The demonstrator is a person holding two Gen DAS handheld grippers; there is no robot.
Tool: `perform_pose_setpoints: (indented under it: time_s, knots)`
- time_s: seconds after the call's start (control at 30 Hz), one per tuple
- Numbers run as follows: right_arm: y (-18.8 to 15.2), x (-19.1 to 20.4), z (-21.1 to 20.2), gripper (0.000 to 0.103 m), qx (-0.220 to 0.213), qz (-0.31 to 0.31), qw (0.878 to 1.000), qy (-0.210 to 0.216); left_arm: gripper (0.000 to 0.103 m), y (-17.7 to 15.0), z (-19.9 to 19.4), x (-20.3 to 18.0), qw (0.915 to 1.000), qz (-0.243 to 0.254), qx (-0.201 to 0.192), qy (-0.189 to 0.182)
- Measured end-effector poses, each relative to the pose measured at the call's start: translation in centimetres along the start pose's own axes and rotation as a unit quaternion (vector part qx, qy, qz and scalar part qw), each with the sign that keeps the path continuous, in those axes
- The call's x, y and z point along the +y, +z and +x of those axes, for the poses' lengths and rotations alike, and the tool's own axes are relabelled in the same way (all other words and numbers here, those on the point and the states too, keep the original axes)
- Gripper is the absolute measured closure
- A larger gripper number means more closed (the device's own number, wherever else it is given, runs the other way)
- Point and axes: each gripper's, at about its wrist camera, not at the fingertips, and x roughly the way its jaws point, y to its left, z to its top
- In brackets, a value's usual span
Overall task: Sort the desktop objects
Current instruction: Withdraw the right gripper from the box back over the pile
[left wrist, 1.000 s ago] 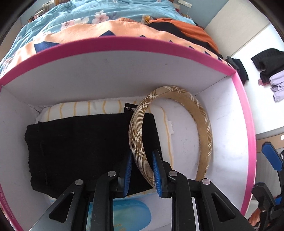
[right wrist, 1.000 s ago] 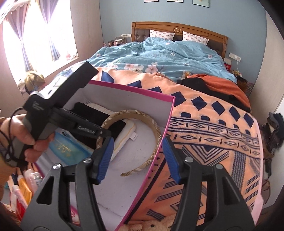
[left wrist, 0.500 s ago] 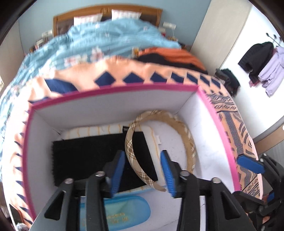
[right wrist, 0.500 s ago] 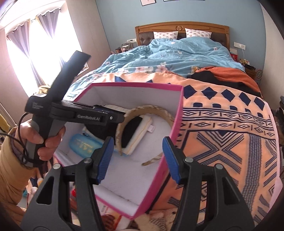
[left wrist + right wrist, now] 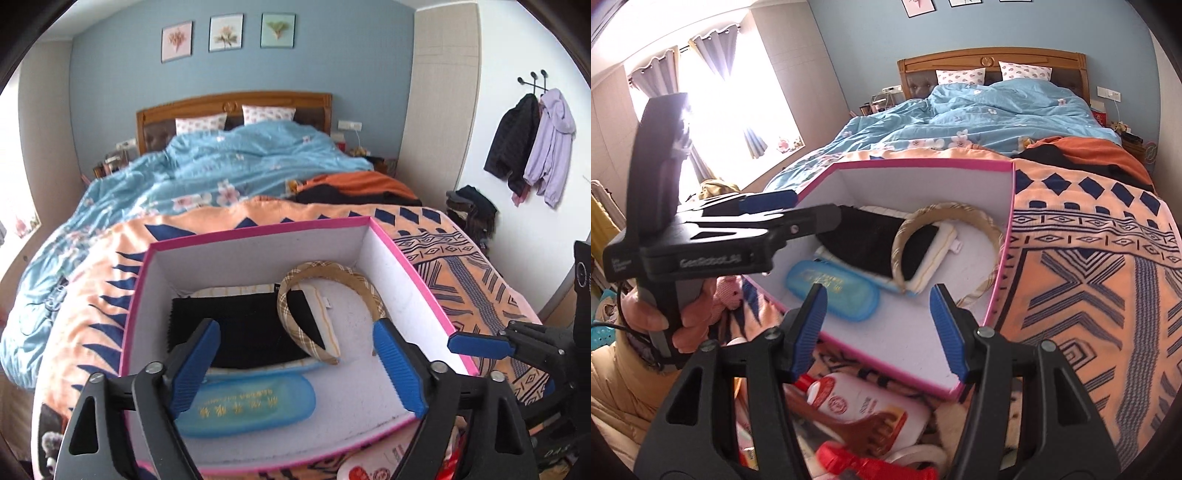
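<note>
crowding the near foreground below the pink-rimmed box (image 5: 1004, 236) are a white bottle (image 5: 871, 402), a brown comb (image 5: 857, 432) and a red item (image 5: 871, 467), all lying outside it on the patterned blanket (image 5: 1108, 280). inside the box a plaid headband (image 5: 325, 314) arches over a folded black cloth (image 5: 240, 332) stacked on a striped cream cloth (image 5: 317, 314), with a blue case (image 5: 251, 406) lying in front of them. the left gripper (image 5: 295, 369) hovers above the box, its jaws opening with nothing pinched between them. the right gripper (image 5: 879, 328) has its jaws apart and empty, just over the box's near corner.
</note>
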Motion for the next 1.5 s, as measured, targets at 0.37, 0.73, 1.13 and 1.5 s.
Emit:
perform_pose_setpoints:
  time_s: [0.37, 0.73, 1.13, 1.5]
  knots:
    - [-3.8, 1.1, -2.5, 0.042, -0.001, 0.006, 1.000, 0.019, 0.000, -4.2, -5.5, -1.5, 0.9968, 0.037, -0.072, 0.002]
    - [-7.7, 1.2, -4.1, 0.042, 0.005, 0.031, 0.999, 0.029, 0.000, -8.2, -6.9, -1.8, 0.9966, 0.024, -0.073, 0.031]
    - [-9.5, 4.0, -3.3, 0.042, 0.005, 0.014, 0.999, 0.040, 0.000, -11.4, -6.4, -1.5, 0.9981, -0.005, -0.040, 0.047]
    - [-10.5, 5.4, -2.9, 0.040, 0.003, 0.006, 0.999, 0.036, 0.000, -12.7, -6.4, -1.3, 0.9983, -0.017, -0.020, 0.052]
